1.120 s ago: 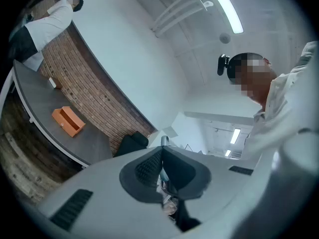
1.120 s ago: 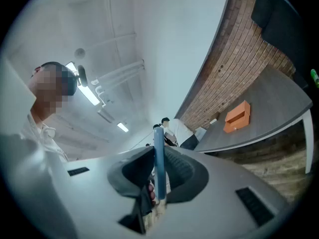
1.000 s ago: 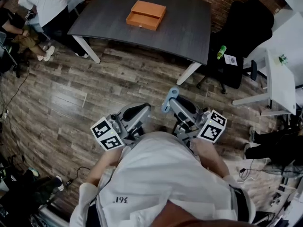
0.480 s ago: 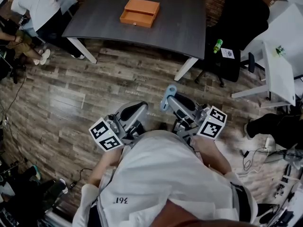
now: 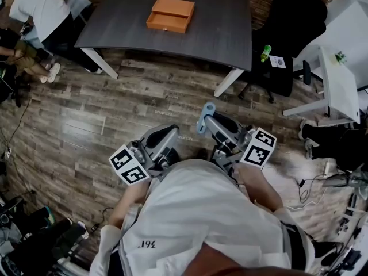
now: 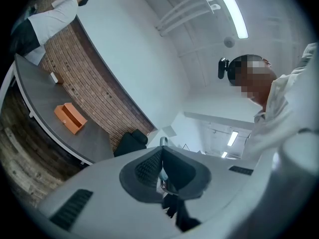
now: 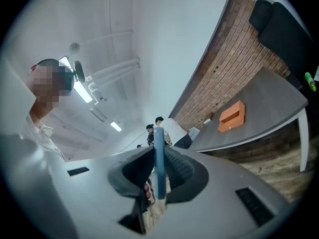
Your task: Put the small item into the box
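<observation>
The left gripper is held close against the person's white shirt. Its dark pads meet along one line with nothing that I can make out between them. Just beside it, the right gripper is clamped on the small item, a thin blue piece that stands on edge between the pads and sticks out past the tips. In the head view the same blue piece shows at the front of that gripper, over the wooden floor and well apart from any furniture.

Beyond a stretch of bare floor stands the dark table. The orange box lies on it, well back from the near edge and about midway between the left and right edges. It looks open, with a lower tray facing this way, though it is too small to be sure. Another person bends at the table's far left corner, and a black chair stands off its right edge.

The step in hand looks like the carry: the item is gripped but not yet at the box. The next move calls for closing the gap to the near edge, reaching the right gripper over the table to the box, and lowering the blue piece into the tray before the jaws part.
</observation>
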`<state>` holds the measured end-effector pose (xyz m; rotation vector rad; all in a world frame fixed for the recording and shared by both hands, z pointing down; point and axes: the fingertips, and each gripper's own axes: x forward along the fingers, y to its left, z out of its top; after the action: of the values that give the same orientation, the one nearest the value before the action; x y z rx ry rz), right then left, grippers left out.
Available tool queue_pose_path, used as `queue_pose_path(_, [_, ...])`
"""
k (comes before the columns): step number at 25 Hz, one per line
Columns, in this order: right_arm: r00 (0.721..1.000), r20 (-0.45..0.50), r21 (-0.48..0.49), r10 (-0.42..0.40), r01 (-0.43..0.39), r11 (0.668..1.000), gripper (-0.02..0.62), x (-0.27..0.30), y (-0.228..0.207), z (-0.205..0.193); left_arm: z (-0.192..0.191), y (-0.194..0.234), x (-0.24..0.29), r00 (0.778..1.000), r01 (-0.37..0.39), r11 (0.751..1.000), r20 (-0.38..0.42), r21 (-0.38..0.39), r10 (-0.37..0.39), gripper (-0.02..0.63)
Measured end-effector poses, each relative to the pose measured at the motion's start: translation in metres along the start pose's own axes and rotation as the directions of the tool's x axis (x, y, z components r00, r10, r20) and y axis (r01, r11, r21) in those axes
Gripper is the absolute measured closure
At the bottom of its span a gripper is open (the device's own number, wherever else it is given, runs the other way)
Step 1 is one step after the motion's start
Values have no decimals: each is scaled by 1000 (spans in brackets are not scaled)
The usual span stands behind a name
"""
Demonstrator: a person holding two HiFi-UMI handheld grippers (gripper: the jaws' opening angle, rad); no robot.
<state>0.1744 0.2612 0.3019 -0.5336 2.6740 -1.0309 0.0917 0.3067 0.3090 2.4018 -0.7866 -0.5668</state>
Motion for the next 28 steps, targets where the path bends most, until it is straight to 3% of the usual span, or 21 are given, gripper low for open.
queue_pose_path(16, [999,-7,-14,-36,36,999,520,78,2,-14,37,45,-57,1000,1,1000,-7,-20,-1,597])
queue_pose_path(28, [998,-29,-31,-57,56,998,520,88,-5,-16,36,56,-56,1000,4,999,-4,-36,-4,597])
